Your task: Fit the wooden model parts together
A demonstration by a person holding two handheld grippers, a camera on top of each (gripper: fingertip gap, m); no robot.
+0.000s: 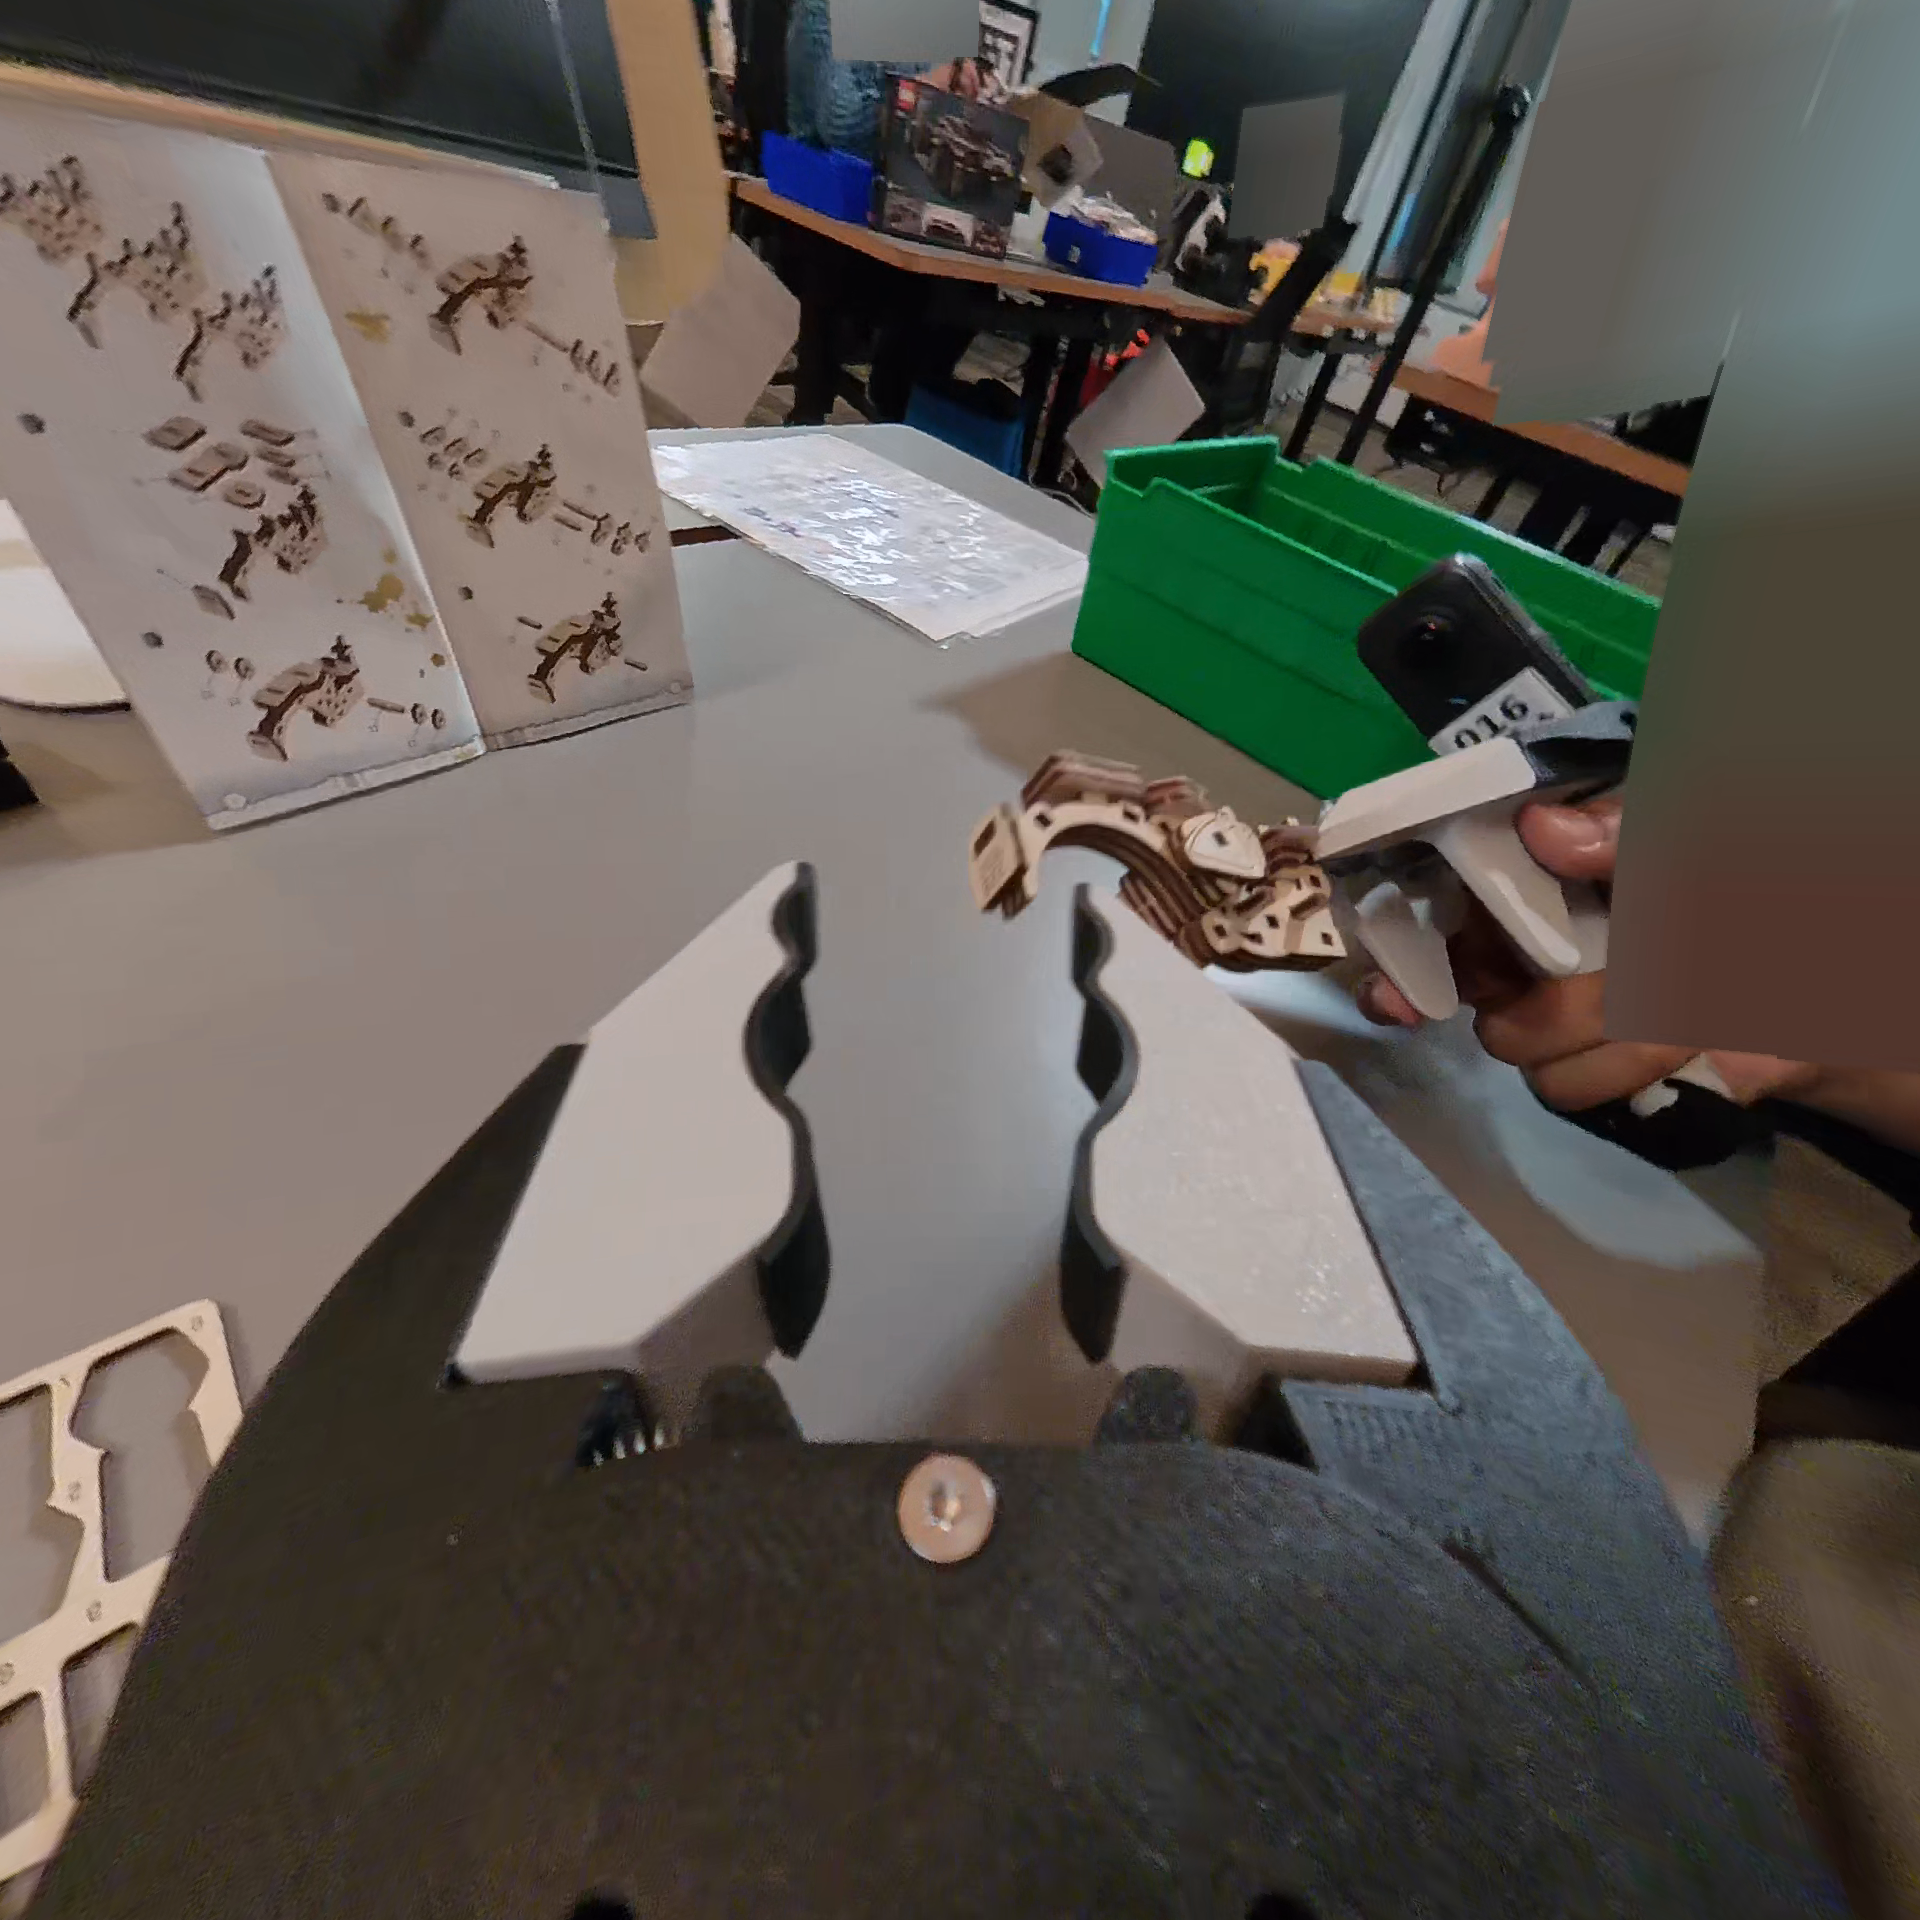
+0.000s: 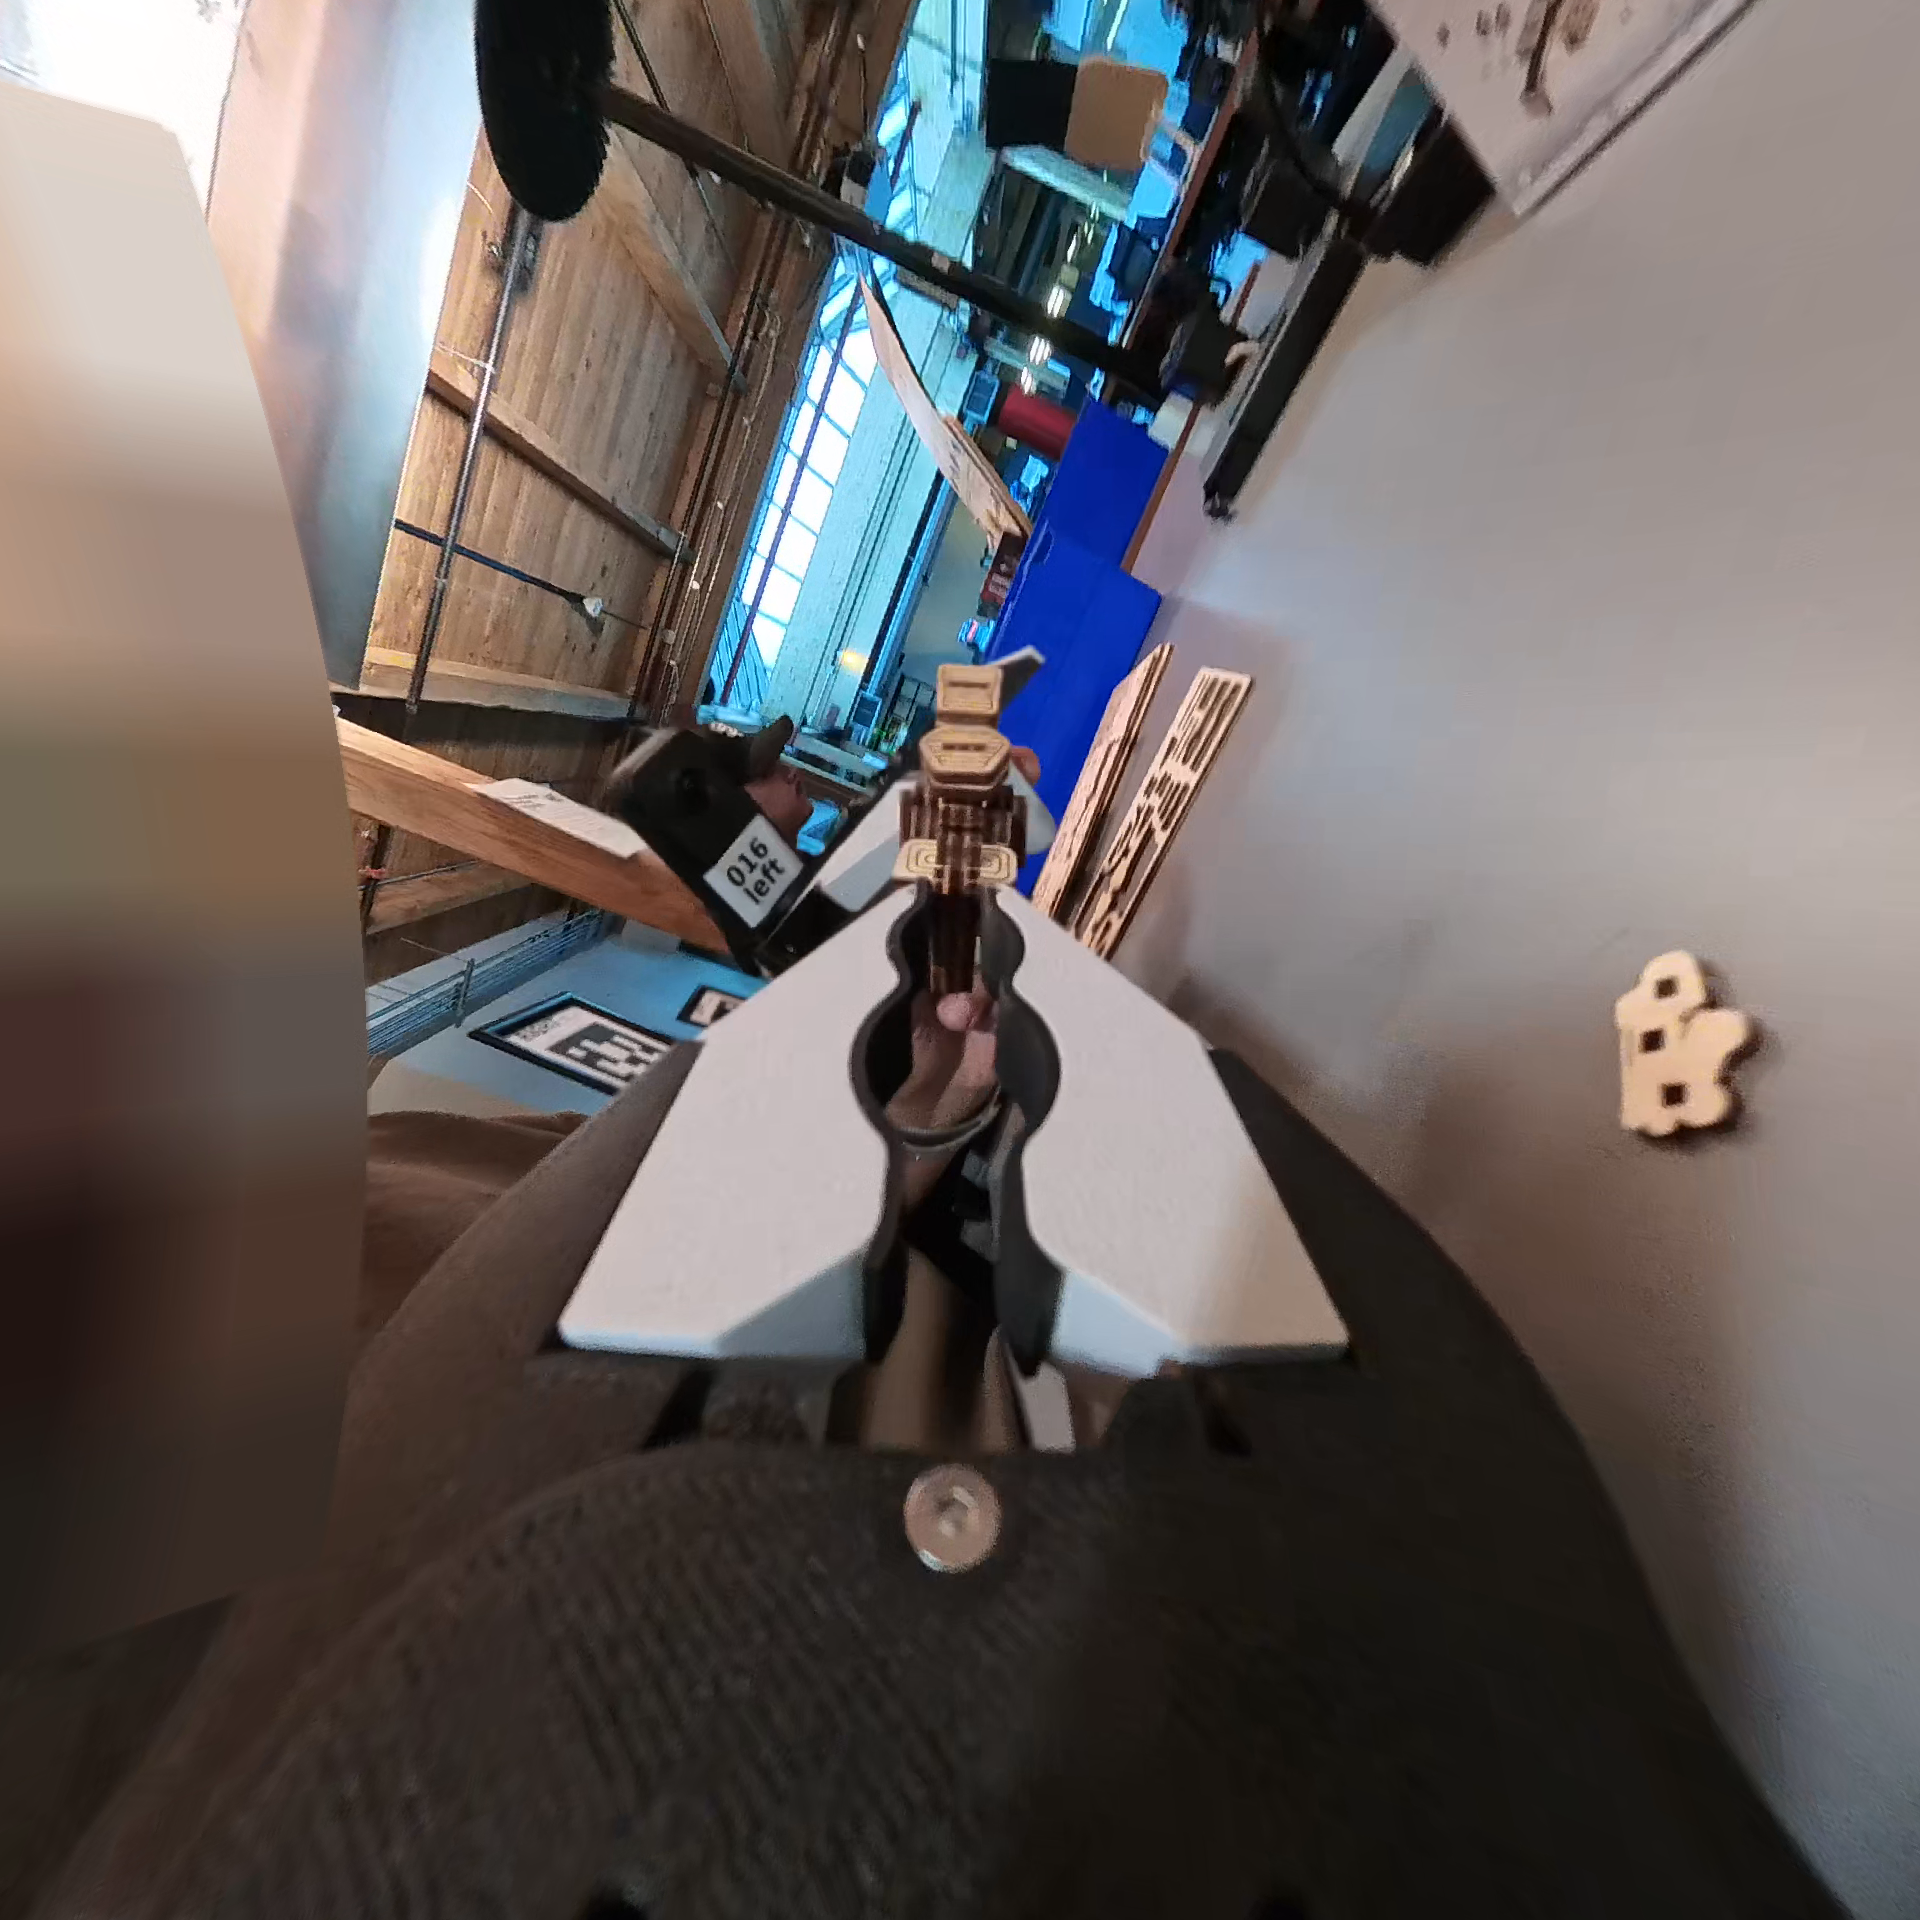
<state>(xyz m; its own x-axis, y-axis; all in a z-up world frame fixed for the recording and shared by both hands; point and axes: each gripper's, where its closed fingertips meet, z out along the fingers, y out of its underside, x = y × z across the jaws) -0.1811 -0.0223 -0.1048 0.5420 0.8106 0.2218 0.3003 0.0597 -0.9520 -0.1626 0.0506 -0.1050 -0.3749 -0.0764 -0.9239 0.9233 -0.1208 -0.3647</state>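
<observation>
Wooden model assembly point(image 1: 1153, 873), layered laser-cut plywood with dark burnt edges, held in the air above the grey desk point(image 1: 520, 935). Right gripper point(image 1: 1351, 873) is clamped on one end of it; the curved arm of the model and its blocky end piece stick out past the fingertips, free of any support. In the right wrist view the same assembly point(image 2: 956, 821) sits pinched at the very tips of the white fingers point(image 2: 1122, 1101), edge-on, most of it projecting forward beyond them. That view is rolled sideways, desk running up the right side.

Left gripper point(image 1: 940, 904) hovers low over the desk, fingers point(image 1: 686, 1132) spread well apart with nothing between them. The model hangs just beyond and to the right of the left gripper's right fingertip, near it; whether they touch I cannot tell.

A small loose wooden part point(image 2: 1681, 1047) with square holes lies flat on the desk, well apart from the held assembly. A punched-out plywood sheet point(image 1: 94, 1507) lies at the near left desk edge. Two more plywood sheets point(image 2: 1132, 800) stand leaning in the right wrist view.

Farther out: instruction sheets point(image 1: 312, 447) propped upright at the left, a flat paper sheet point(image 1: 873, 530) behind, a green plastic bin point(image 1: 1278, 582) to the right. A person's hand point(image 1: 1558, 914) grips the right gripper's handle.
</observation>
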